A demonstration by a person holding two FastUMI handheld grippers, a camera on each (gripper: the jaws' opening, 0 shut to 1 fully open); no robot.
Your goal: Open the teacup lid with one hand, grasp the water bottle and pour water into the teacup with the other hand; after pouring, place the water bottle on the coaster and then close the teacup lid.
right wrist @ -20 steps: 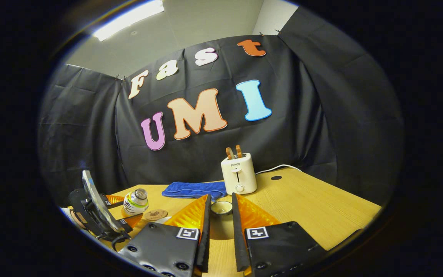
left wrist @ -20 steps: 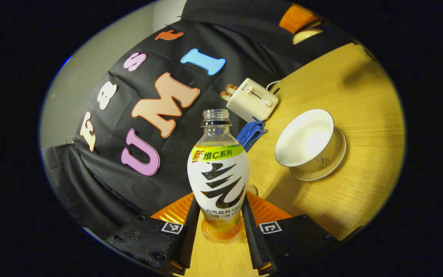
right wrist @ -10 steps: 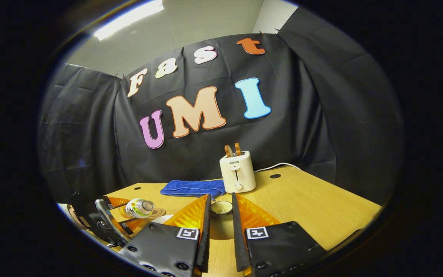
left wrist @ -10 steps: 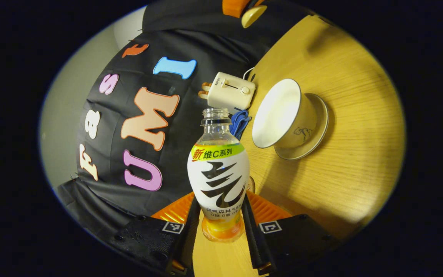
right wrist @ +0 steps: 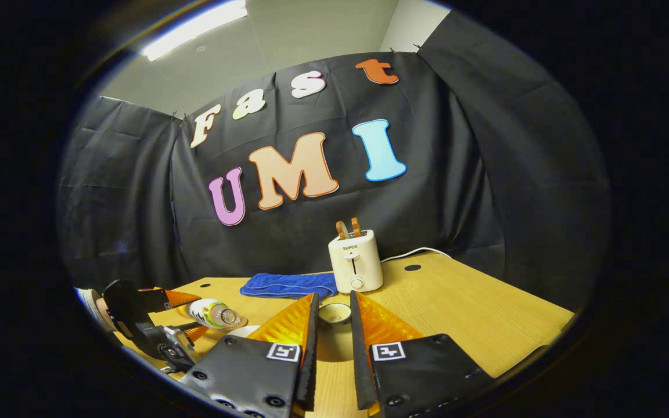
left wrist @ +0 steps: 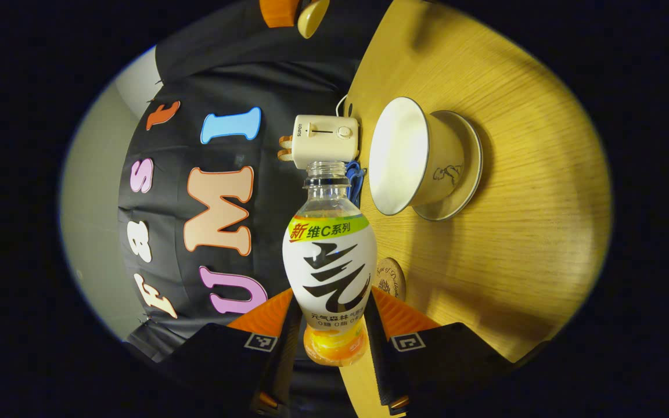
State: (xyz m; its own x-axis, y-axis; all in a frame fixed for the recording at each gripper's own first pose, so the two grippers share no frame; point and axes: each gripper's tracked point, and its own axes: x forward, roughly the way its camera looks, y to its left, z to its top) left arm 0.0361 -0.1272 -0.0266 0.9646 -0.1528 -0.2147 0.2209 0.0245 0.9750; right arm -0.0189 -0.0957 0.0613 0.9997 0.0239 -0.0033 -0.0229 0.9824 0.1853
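between the left gripper fingers, the clamped water bottle

Water bottle tipped further — toward teacup.

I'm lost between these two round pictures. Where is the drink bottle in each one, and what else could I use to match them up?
Left gripper view: the bottle stands in the bottom centre, clamped between the left gripper fingers, its open neck pointing up the picture.
Right gripper view: the bottle is small at lower left, tipped sideways.
Shared landmark: the cream toaster.
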